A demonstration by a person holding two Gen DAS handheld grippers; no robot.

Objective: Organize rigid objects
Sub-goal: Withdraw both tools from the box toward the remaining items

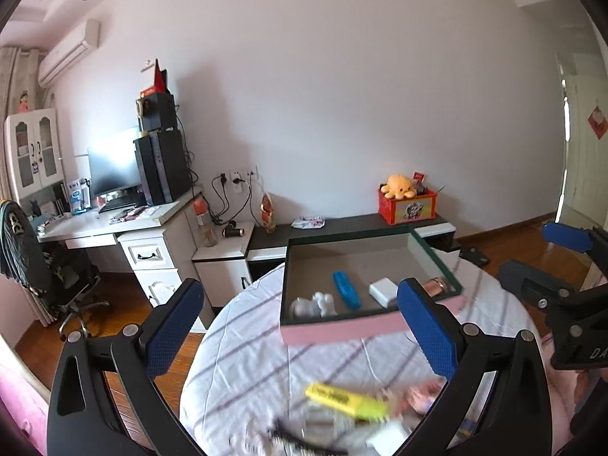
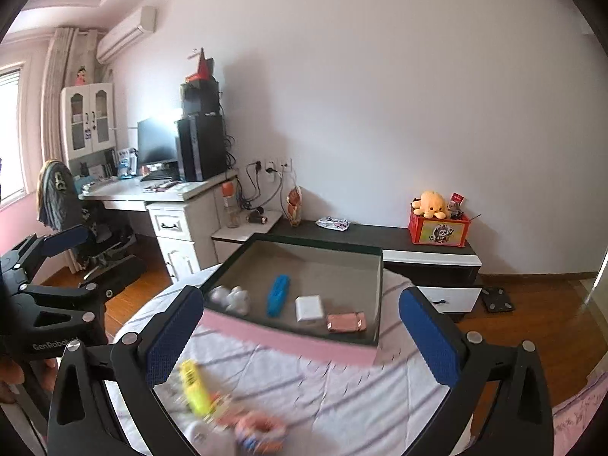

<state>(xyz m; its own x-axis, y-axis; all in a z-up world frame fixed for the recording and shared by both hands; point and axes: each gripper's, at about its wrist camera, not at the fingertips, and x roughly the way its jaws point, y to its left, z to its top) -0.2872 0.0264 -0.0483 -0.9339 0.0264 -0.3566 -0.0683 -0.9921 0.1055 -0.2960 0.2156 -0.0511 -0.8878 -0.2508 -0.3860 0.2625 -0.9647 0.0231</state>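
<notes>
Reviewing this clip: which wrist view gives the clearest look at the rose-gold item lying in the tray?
The right wrist view. There the rose-gold item lies fully exposed on the floor of the tray, next to the white block. In the left wrist view only a sliver of it shows, because a blue pad of the left gripper covers most of it.

Right gripper (image 2: 300,338) jaws stand wide apart, nothing between them. Beyond, on the striped cloth (image 2: 342,391), the dark tray (image 2: 374,338) holds a white figurine (image 2: 231,298), blue case (image 2: 278,295), white charger (image 2: 309,308) and pink case (image 2: 346,322). A yellow highlighter (image 2: 194,387) lies blurred nearby.
</notes>
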